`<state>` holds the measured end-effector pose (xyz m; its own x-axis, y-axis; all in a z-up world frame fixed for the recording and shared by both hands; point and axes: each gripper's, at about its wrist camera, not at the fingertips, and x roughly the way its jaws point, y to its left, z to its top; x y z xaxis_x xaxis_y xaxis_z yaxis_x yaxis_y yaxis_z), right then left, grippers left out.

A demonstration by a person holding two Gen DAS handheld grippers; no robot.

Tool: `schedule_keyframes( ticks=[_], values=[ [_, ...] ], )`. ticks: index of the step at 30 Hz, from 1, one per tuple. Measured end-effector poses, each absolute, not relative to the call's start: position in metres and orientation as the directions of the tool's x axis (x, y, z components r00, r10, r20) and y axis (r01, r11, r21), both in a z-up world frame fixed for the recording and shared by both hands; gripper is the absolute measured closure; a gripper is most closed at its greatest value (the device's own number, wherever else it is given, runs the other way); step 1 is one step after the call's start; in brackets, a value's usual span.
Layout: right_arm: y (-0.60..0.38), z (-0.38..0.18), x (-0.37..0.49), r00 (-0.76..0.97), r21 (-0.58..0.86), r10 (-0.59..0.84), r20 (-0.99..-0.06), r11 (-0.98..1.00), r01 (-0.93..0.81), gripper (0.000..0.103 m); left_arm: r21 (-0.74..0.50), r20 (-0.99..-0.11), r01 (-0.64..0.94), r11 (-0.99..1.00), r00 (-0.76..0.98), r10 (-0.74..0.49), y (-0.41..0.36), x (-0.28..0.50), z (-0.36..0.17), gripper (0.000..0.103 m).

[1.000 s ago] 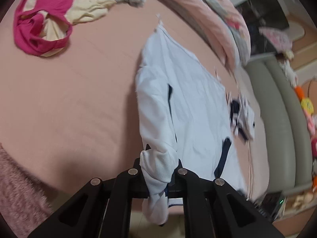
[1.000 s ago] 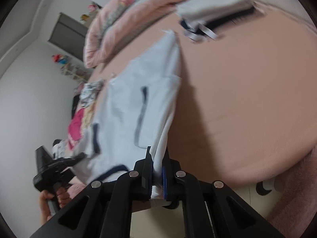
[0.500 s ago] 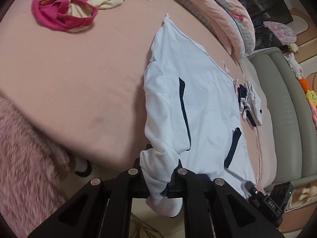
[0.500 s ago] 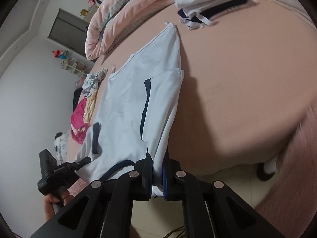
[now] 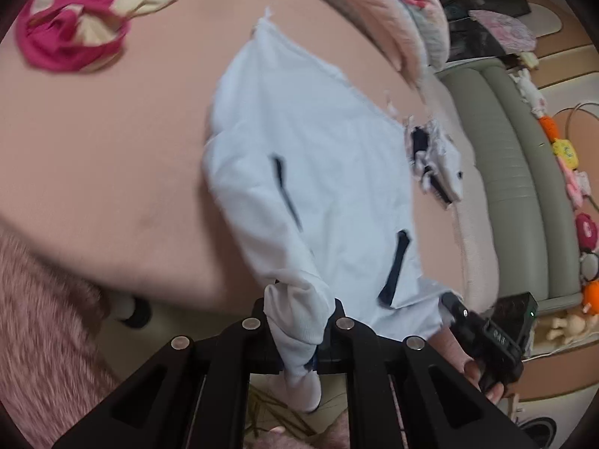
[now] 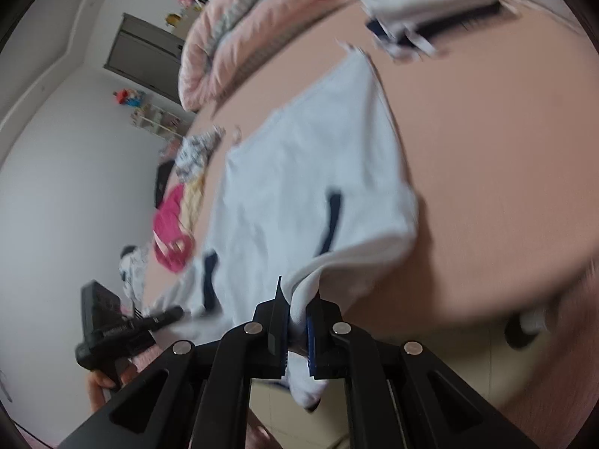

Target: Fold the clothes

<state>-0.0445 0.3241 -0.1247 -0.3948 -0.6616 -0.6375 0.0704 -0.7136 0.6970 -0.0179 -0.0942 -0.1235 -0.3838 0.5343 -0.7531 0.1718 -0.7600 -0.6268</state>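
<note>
In the left wrist view a heap of pink and cream clothes [image 5: 75, 26] lies at the far left of the pink bed [image 5: 93, 157]. To its right the white garment [image 5: 318, 157] with dark trim is spread on the bed, its long axis running from the near edge, where both tools grip it, away toward the rolled pink quilt [image 5: 404, 11]. The left gripper [image 5: 297, 331] has its fingers clamped on a bunched corner of the garment. Further right, a small folded white and navy stack [image 5: 434, 164] sits beside it, and the right gripper [image 5: 451, 301] pinches the other near corner; small pale writing on its body is too blurred to read. In the right wrist view, that gripper's fingers are closed tight on the white cloth.
</note>
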Motion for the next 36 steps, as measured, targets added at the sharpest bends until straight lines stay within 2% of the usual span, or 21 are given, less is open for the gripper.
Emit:
schedule_keyframes(
  ticks=[2, 8, 15, 17, 18, 19, 20, 21, 24, 26, 28, 31, 33, 36],
  values=[
    [0.323, -0.119, -0.069, -0.405, 0.708, -0.671, -0.621, -0.702, 0.077, 0.098, -0.646, -0.741, 0.177, -0.743, -0.376, 0.556, -0.099, -0.039, -0.125, 0.096],
    [0.304, -0.093, -0.163, -0.477, 0.539, -0.553, -0.683, -0.823, 0.181, 0.098, -0.649, -0.735, 0.153, -0.745, -0.378, 0.563, -0.115, -0.134, -0.125, 0.095],
    [0.292, -0.16, -0.254, -0.426, 0.382, -0.393, -0.815, -0.917, 0.115, 0.095, -0.626, -0.777, 0.302, -0.719, -0.318, 0.543, -0.14, -0.23, -0.18, 0.09],
    [0.298, -0.154, -0.249, -0.483, 0.409, -0.411, -0.773, -0.905, 0.116, 0.095, -0.652, -0.754, 0.275, -0.706, -0.332, 0.567, -0.14, -0.236, -0.173, 0.081],
    [0.303, -0.146, -0.248, -0.509, 0.432, -0.421, -0.751, -0.896, 0.103, 0.09, -0.661, -0.742, 0.243, -0.71, -0.353, 0.57, -0.14, -0.236, -0.165, 0.077],
    [0.307, -0.139, -0.246, -0.535, 0.455, -0.429, -0.728, -0.886, 0.092, 0.087, -0.662, -0.734, 0.215, -0.718, -0.381, 0.562, -0.139, -0.235, -0.156, 0.068],
    [0.31, -0.13, -0.245, -0.561, 0.478, -0.446, -0.697, -0.873, 0.1, 0.078, -0.656, -0.727, 0.188, -0.731, -0.419, 0.545, -0.139, -0.232, -0.145, 0.061],
    [0.311, -0.121, -0.242, -0.59, 0.478, -0.452, -0.668, -0.869, 0.125, 0.069, -0.636, -0.726, 0.175, -0.752, -0.464, 0.507, -0.14, -0.227, -0.135, 0.06],
    [0.307, -0.092, -0.227, -0.665, 0.446, -0.471, -0.58, -0.866, 0.225, 0.068, -0.425, -0.767, 0.169, -0.889, -0.589, 0.255, -0.13, -0.21, -0.106, 0.06],
    [0.295, -0.081, -0.213, -0.638, 0.406, -0.505, -0.581, -0.86, 0.31, 0.068, -0.323, -0.769, 0.042, -0.946, -0.594, 0.236, -0.114, -0.202, -0.096, 0.06],
    [0.274, -0.094, -0.204, -0.583, 0.317, -0.459, -0.67, -0.888, 0.334, 0.068, -0.268, -0.793, -0.098, -0.958, -0.543, 0.277, -0.098, -0.194, -0.099, 0.06],
    [0.254, -0.147, -0.208, -0.454, 0.137, -0.242, -0.858, -0.958, 0.251, 0.068, -0.072, -0.937, -0.101, -0.992, -0.335, 0.102, -0.078, -0.196, -0.148, 0.059],
    [0.263, -0.16, -0.206, -0.428, 0.09, -0.176, -0.886, -0.973, 0.214, 0.072, -0.035, -0.963, -0.033, -0.999, -0.266, 0.043, -0.083, -0.196, -0.171, 0.057],
    [0.276, -0.127, -0.186, -0.503, 0.052, -0.125, -0.855, -0.986, 0.156, 0.068, -0.156, -0.921, 0.148, -0.977, -0.379, 0.09, -0.111, -0.173, -0.144, 0.058]
  ],
)
